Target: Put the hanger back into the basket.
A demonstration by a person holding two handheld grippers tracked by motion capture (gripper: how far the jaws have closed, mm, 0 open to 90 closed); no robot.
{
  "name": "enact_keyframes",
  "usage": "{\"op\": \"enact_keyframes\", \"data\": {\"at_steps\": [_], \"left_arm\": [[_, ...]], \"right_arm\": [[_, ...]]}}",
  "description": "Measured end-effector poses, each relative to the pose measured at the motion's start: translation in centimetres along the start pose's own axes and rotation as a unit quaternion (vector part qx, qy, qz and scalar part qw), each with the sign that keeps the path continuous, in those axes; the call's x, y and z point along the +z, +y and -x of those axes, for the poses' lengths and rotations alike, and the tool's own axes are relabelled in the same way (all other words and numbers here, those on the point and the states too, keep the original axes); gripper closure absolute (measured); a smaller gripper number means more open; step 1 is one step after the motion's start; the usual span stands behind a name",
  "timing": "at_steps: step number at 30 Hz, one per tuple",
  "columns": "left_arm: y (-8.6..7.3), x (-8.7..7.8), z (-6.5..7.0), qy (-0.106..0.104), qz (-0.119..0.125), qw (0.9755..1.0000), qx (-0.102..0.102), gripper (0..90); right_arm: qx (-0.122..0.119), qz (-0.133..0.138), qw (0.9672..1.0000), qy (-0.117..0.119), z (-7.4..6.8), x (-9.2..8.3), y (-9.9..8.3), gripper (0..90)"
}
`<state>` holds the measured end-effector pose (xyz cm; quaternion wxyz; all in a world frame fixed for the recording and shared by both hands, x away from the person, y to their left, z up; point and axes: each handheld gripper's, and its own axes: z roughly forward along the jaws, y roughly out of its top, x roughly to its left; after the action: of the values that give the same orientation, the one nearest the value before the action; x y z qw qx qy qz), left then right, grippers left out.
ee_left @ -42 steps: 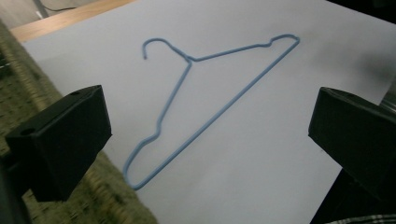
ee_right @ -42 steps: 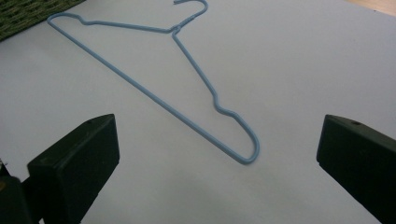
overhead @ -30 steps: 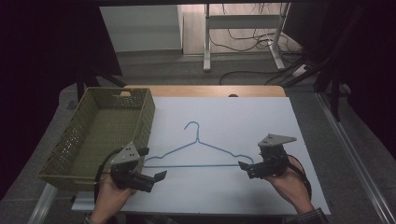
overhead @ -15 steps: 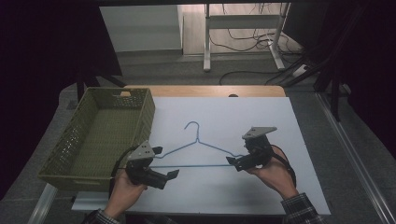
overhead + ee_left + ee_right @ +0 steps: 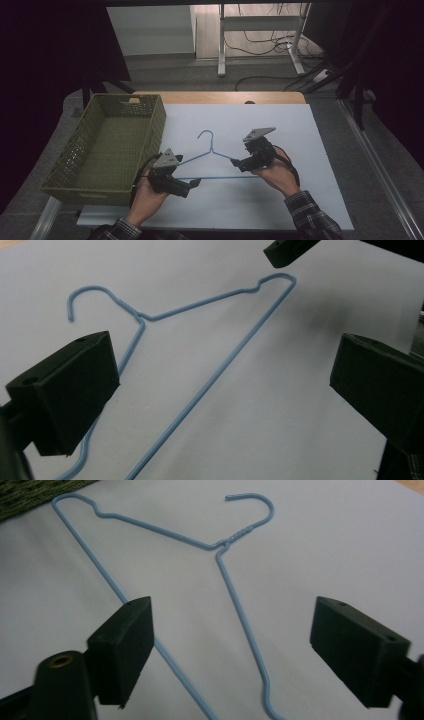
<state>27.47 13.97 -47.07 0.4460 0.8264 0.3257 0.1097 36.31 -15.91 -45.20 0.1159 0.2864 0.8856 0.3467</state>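
The green basket [image 5: 107,145] stands just beyond the left gripper [image 5: 192,183] with nothing in it, and the blue wire hanger [image 5: 212,155] lies flat on the white sheet [image 5: 280,200] between the two grippers, so the work looks barely begun: no grasp is made and the lift, perhaps toward the basket, is all still to do. The left gripper's jaws stand wide apart astride the hanger's near end, with one shoulder wire [image 5: 130,347] passing by its left jaw. The right gripper [image 5: 235,162] is likewise released, its jaws spread over the other end [image 5: 240,610]. Each hanger tip runs off the bottom of its gripper view, so I cannot tell whether any jaw touches wire.
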Motion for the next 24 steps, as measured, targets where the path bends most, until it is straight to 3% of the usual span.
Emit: {"op": "enact_keyframes", "data": {"at_steps": [7, 18, 24], "left_arm": [[-0.4, 0.8, -0.4, 0.007, -0.008, 0.9999, -0.006, 0.1], [-0.9, 1.5, -0.9, 0.010, -0.015, 0.9995, -0.024, 1.0], [-0.5, 2.3, -0.7, 0.012, -0.029, 0.9993, -0.020, 1.0]], "right_arm": [[-0.022, -0.025, 0.9991, 0.027, 0.8, 2.8, 1.0, 39.0], [-0.061, -0.062, 0.9952, 0.045, 1.8, 6.8, 1.4, 71.8], [-0.077, -0.076, 0.9926, 0.055, 2.1, 8.2, 1.4, 77.9]]}}
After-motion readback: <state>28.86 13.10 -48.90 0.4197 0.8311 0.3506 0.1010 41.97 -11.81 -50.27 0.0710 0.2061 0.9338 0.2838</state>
